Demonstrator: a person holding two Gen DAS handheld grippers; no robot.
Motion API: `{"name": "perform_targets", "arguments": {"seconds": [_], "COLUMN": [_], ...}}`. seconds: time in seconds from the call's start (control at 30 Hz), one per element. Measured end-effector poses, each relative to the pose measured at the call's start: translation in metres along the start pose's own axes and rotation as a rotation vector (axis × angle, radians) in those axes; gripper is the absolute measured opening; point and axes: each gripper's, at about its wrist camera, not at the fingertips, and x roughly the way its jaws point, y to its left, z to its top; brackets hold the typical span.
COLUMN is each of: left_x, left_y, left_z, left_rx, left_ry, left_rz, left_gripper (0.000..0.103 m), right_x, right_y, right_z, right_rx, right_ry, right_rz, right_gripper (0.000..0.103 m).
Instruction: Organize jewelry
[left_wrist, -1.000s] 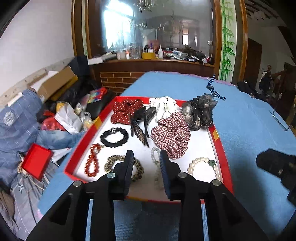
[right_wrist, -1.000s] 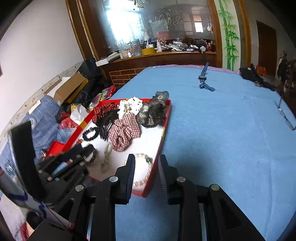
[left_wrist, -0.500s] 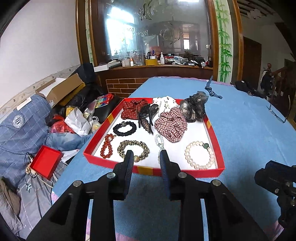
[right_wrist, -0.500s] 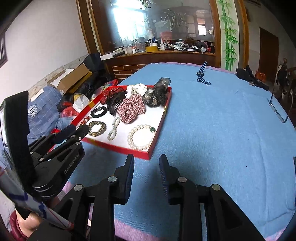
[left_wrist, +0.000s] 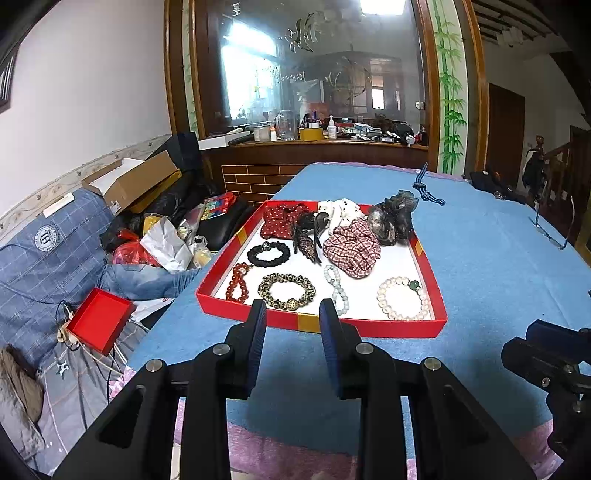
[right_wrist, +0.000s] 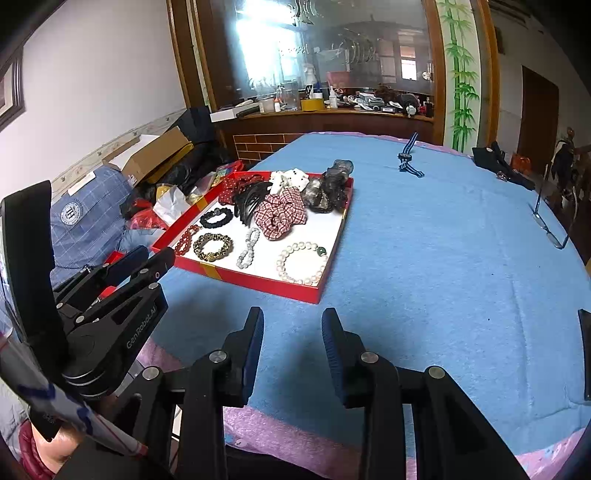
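Note:
A red tray (left_wrist: 317, 322) (right_wrist: 258, 280) with a white floor lies on the blue cloth. It holds a pearl bracelet (left_wrist: 402, 298) (right_wrist: 301, 260), a pale bead bracelet (left_wrist: 335, 290), a leopard bracelet (left_wrist: 286, 291) (right_wrist: 213, 246), a red bead bracelet (left_wrist: 237, 282), a black scrunchie (left_wrist: 268, 254), hair claws (left_wrist: 308, 236) and several fabric scrunchies (left_wrist: 352, 250). My left gripper (left_wrist: 291, 314) is open and empty, just short of the tray's near rim. My right gripper (right_wrist: 291, 321) is open and empty over bare cloth, right of the tray's near corner.
The blue-covered table (right_wrist: 443, 258) stretches right and far. On it lie a striped ribbon (right_wrist: 408, 158), glasses (right_wrist: 550, 229) and a dark item (right_wrist: 502, 166). Left of the table are piled clothes, bags, a cardboard box (left_wrist: 136, 184) and a small red box (left_wrist: 98, 319).
Both grippers have pulled back and up from the tray. The left one was over the bracelets and is now before the rim. Both stay open and empty.

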Motion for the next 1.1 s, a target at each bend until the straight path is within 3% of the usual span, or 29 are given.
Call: {"name": "perform_targets", "arguments": {"seconds": [1.1], "left_x": [0.008], "left_y": [0.006], "left_z": [-0.01], "left_rx": [0.006], "left_ry": [0.013], "left_rz": [0.026], "left_gripper": [0.031], "right_x": [0.009], "right_y": [0.002], "right_z": [-0.004], "right_rx": [-0.001], "right_ry": [0.033], "right_rz": [-0.009], "right_gripper": [0.039]}}
